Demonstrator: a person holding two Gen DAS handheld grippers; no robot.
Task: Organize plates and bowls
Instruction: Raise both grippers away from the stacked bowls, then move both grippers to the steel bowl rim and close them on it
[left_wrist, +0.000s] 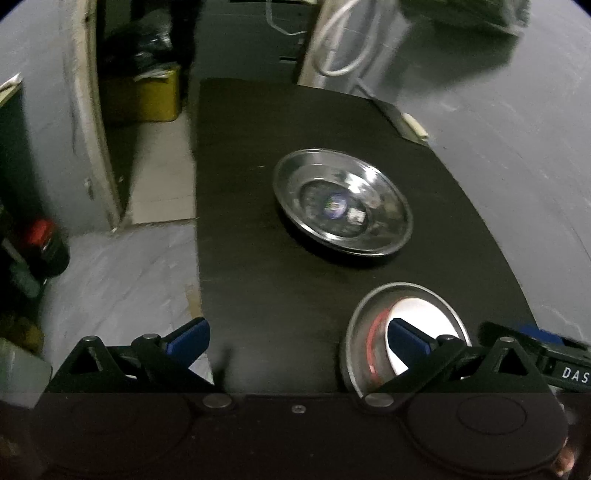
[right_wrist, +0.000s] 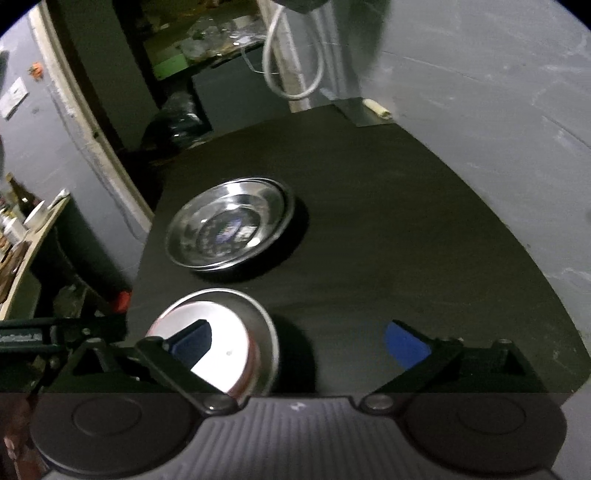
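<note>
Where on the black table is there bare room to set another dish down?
Free: the far stretch of the black table beyond the wide shiny steel plate, and the whole side by the grey wall. Crowded: the near edge around the small steel bowl.

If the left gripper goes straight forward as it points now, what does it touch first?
Probably the bare black table. The left gripper is open, and the line between its jaws misses the bowl at its right jaw and the plate further on. Depth is uncertain.

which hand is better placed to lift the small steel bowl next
Either, marginally the right: both tongs, left and right, hang open with one finger over the small bowl, which shows slightly more centrally in the right view.
</note>
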